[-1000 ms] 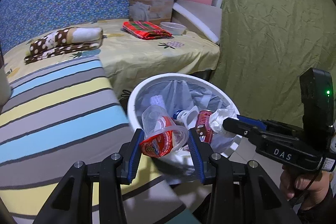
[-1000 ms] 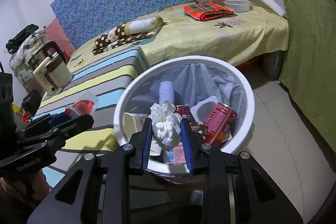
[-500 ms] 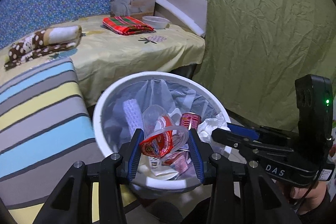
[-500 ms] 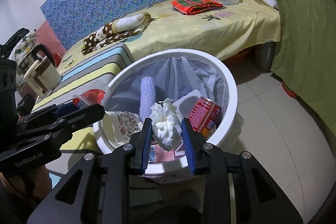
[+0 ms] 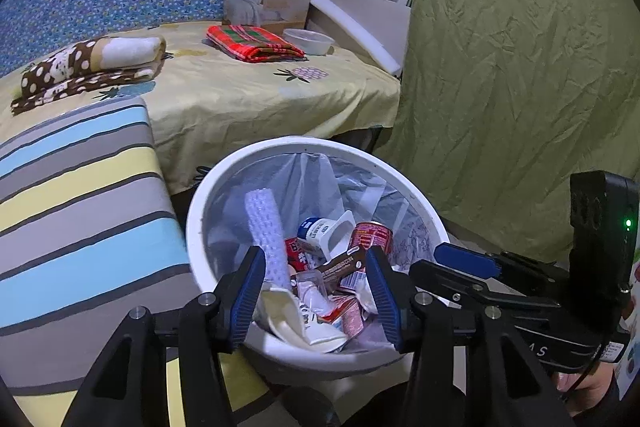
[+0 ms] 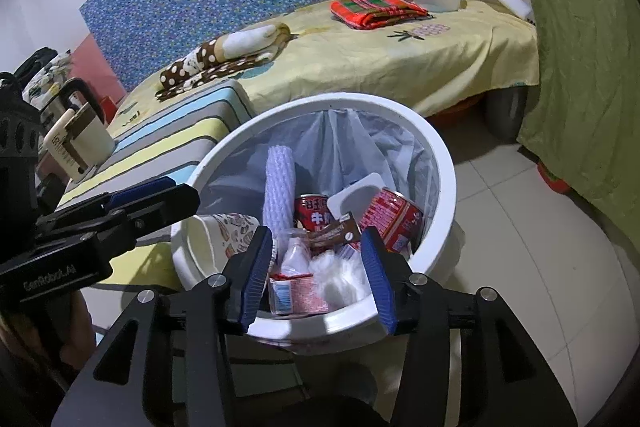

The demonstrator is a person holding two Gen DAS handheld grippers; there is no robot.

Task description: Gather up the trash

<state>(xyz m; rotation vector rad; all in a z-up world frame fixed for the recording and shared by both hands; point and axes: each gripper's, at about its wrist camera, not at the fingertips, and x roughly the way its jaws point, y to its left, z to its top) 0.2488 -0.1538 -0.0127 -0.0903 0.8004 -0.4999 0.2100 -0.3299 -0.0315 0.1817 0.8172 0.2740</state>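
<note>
- A bed covered by a yellow printed sheet is seen in both views, with a folded brown polka-dot blanket and a folded red plaid cloth lying well apart on it.
- A round white plastic trash bin lined with a clear bag is seen beside a striped cushion; a white foam netting sleeve, a red printed can and a white plastic tub lie inside.
- Only the right wrist view shows the tiled floor, a cream kettle and a printed paper cup leaning inside the bin wall.
- The left hand-held gripper is held wide apart over the bin with nothing between its blue pads; the red-labelled clear cup gripped a second ago is no longer held.
- The right hand-held gripper is likewise spread and empty; the crumpled white tissue, clamped a moment earlier, now lies in the bin.
</note>
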